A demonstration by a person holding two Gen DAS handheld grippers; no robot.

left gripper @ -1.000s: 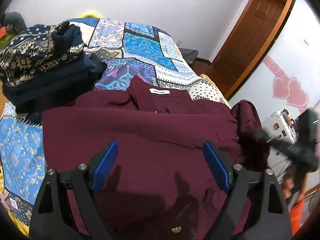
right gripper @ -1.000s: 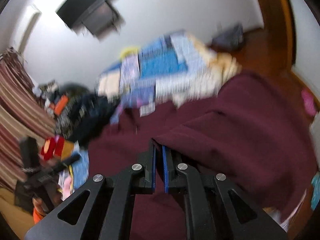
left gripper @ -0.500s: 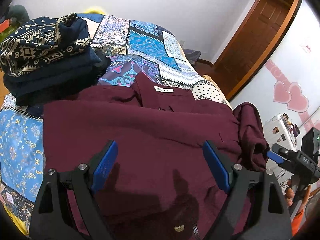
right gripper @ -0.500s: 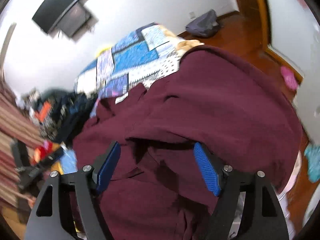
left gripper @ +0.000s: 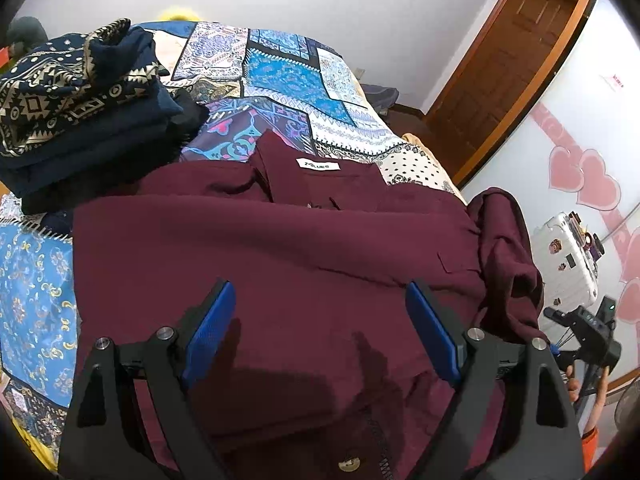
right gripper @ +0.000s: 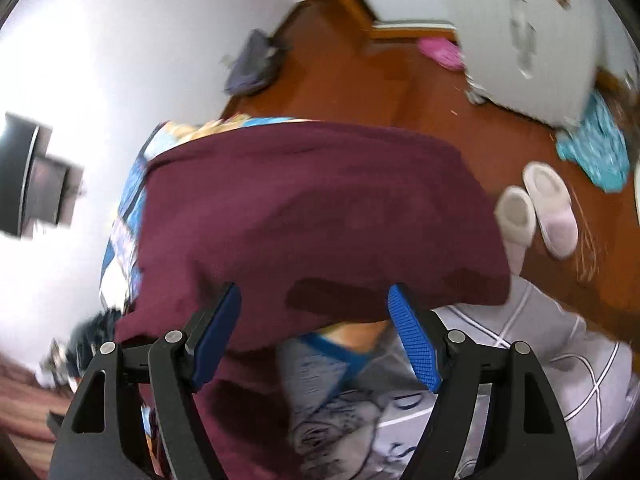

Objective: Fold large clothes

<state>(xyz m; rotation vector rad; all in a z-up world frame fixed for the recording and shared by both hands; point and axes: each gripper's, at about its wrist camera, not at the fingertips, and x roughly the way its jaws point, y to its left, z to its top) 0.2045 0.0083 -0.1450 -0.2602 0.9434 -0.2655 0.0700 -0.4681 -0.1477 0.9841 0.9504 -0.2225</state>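
A large maroon shirt lies spread on the patchwork bedspread, collar and white label at the far side. Its right sleeve is bunched at the bed's right edge. My left gripper is open and empty, hovering over the shirt's lower part. My right gripper is open and empty, above the shirt's side that hangs over the bed edge. It also shows at the right edge of the left wrist view.
A stack of folded dark blue patterned clothes sits on the bed at far left. A white suitcase stands right of the bed. White slippers, a teal cloth and a grey printed sheet are below the right gripper.
My right gripper was shut on the shirt's sleeve one second ago; it has opened, let it go and swung right toward the bed's edge. The left gripper has barely moved.
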